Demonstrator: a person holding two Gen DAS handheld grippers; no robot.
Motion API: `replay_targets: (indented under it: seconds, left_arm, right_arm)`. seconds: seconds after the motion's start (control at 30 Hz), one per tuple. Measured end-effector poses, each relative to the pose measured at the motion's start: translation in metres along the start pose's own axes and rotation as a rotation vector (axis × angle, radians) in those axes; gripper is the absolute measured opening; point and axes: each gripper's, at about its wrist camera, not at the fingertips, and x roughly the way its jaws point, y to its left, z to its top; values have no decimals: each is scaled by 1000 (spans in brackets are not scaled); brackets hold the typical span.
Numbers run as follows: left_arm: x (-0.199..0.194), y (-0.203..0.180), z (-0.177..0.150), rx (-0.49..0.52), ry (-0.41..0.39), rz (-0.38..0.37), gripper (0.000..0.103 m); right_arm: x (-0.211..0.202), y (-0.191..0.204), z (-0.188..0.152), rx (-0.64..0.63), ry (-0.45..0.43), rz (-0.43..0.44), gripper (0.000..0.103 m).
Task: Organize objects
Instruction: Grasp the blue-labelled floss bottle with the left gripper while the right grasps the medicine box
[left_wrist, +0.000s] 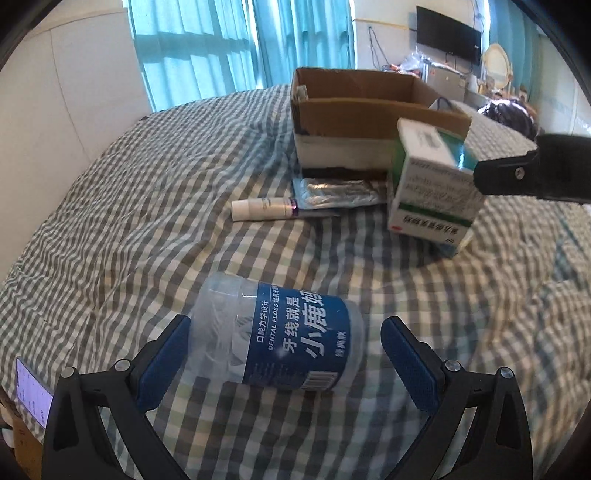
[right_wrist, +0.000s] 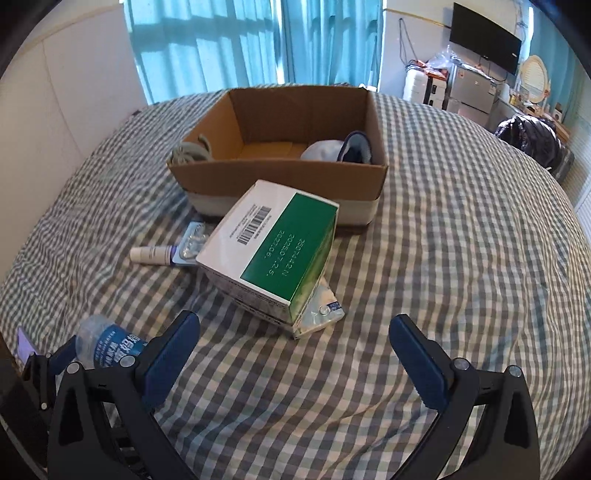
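Observation:
A clear dental floss jar with a blue label (left_wrist: 284, 336) lies on its side on the checked bedspread, between the open fingers of my left gripper (left_wrist: 284, 365); the pads are beside it, not closed on it. It also shows in the right wrist view (right_wrist: 105, 349). A green and white medicine box (right_wrist: 273, 247) lies tilted on a foil packet (right_wrist: 321, 308), just ahead of my open, empty right gripper (right_wrist: 293, 354). The box also shows in the left wrist view (left_wrist: 432, 184). An open cardboard box (right_wrist: 280, 173) stands behind it.
A small white tube (right_wrist: 151, 254) and a blister pack (right_wrist: 192, 240) lie in front of the cardboard box. Rolled socks (right_wrist: 340, 149) and a grey item (right_wrist: 184, 153) lie inside it. A phone (left_wrist: 31, 391) lies at the bed's left edge. Curtains and furniture stand behind.

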Motion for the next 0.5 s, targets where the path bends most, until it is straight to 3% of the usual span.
replay_targets:
  seconds: [0.23, 0.33, 0.5]
  left_arm:
    - [36, 9, 2, -39, 64, 7, 103]
    - [40, 17, 6, -70, 49, -22, 98]
    - [34, 25, 15, -84, 18, -21, 97]
  right_arm:
    - [8, 4, 10, 6, -15, 23, 103]
    - [15, 9, 13, -5, -17, 19, 103]
    - [26, 12, 22, 26, -26, 34, 103]
